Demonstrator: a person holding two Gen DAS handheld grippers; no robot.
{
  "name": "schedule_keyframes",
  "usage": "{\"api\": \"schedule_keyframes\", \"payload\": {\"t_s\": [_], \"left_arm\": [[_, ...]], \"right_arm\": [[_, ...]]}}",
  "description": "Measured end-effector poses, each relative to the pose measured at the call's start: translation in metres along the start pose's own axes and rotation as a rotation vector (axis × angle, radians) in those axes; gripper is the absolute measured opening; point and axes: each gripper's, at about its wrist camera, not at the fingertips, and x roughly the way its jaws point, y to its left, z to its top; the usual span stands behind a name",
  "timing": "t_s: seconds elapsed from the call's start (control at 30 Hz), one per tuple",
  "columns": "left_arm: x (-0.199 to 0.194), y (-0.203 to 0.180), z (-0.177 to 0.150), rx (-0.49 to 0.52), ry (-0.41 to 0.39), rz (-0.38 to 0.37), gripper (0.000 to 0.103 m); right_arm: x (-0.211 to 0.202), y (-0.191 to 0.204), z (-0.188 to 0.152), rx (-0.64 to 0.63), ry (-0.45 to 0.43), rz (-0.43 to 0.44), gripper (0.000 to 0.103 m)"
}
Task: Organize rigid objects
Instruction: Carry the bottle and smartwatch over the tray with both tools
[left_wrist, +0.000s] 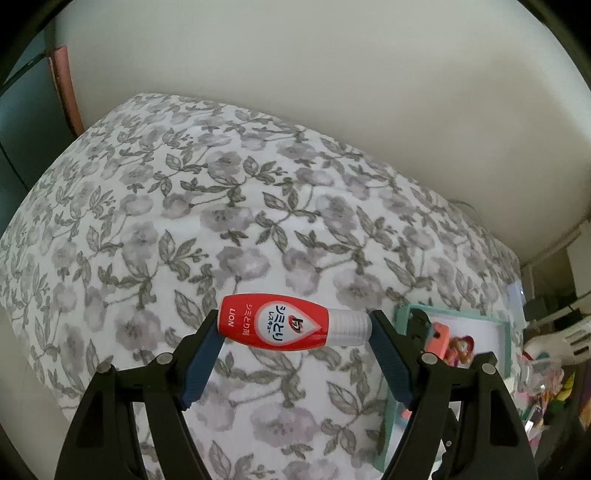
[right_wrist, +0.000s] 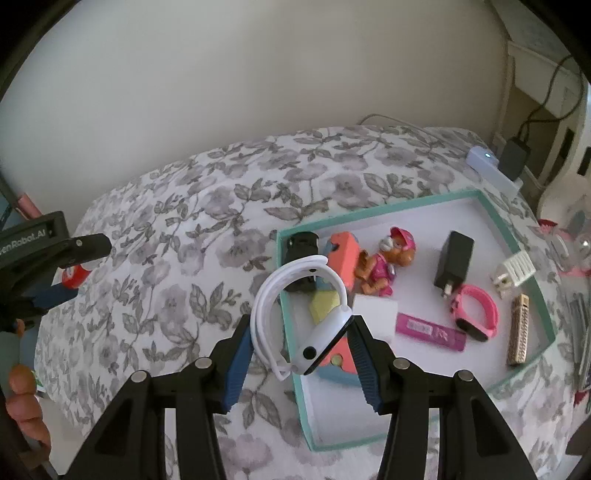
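Aloft, my left tongs (left_wrist: 293, 326) clamp a red bottle (left_wrist: 280, 322) end to end; my right tongs (right_wrist: 299, 328) pinch a white watch (right_wrist: 301, 314) over the tray (right_wrist: 517, 236).

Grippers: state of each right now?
Left gripper: shut on the red bottle, gripped end to end.
Right gripper: shut on the white smartwatch.

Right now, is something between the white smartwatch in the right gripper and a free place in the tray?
Nothing visible blocks it. The right gripper holds the white smartwatch above the teal tray near its left wall; bare floor lies just below, beside the white card.
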Motion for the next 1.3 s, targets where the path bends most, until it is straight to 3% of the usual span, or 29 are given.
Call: {"api": "schedule_keyframes", "payload": {"t_s": [0.57, 1.0, 1.3], "left_arm": [[-0.011, -0.045, -0.049, 0.101, 0.009, -0.022, 0.079], [0.004, -0.098, -0.078, 0.22, 0.081, -0.06, 0.079], [0.015, -0.138, -0.105, 0.333, 0.108, -0.054, 0.079]], "right_arm": [[-0.009, -0.016, -0.023, -0.032, 0.04, -0.024, 0.054], [-0.001, -0.088, -0.011, 0.098, 0.076, -0.085, 0.054], [-0.01, -0.141, -0.006, 0.207, 0.055, -0.118, 0.054]]}}
